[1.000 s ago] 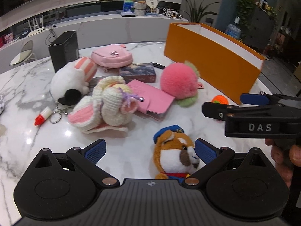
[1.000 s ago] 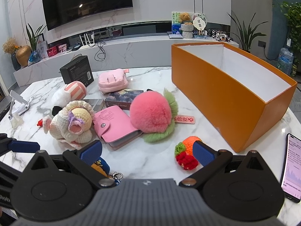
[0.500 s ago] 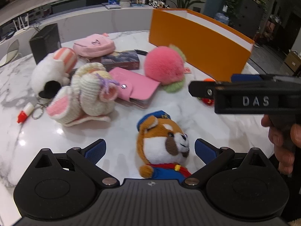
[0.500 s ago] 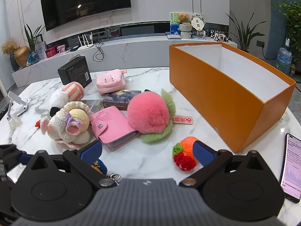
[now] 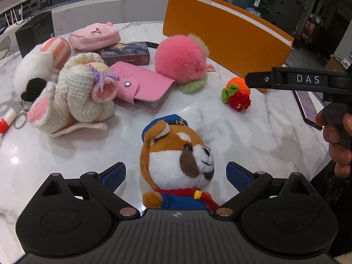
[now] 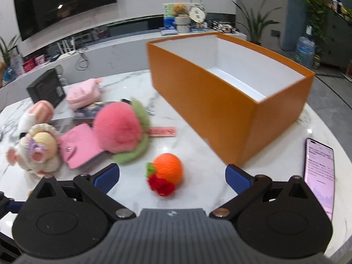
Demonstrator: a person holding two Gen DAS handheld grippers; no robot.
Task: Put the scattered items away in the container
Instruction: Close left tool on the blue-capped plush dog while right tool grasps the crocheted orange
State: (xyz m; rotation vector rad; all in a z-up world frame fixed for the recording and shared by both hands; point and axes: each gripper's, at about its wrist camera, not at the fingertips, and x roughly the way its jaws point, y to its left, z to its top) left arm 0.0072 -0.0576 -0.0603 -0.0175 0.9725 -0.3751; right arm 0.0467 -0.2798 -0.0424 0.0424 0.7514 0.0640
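My left gripper (image 5: 176, 172) is open, its blue pads on either side of a brown-and-white plush dog (image 5: 176, 160) with a blue cap, not touching it. My right gripper (image 6: 172, 175) is open with a crocheted orange fruit (image 6: 167, 171) between its pads; the fruit also shows in the left wrist view (image 5: 237, 92). The open orange box (image 6: 231, 101) stands empty behind it, and its wall shows in the left wrist view (image 5: 224, 35). A pink fluffy peach (image 5: 180, 63), pink wallet (image 5: 143, 88) and crocheted sheep (image 5: 81, 94) lie on the marble table (image 5: 253, 136).
A pink pouch (image 5: 94, 36), a card box (image 5: 127, 54), a white striped plush (image 5: 41, 66) and a black box (image 5: 33, 33) lie at the back left. A phone (image 6: 319, 167) lies right of my right gripper. The right gripper's arm (image 5: 297, 81) crosses the left wrist view.
My left gripper moved forward so the plush dog now sits between its pads. My right gripper moved forward and right toward the orange fruit and box.
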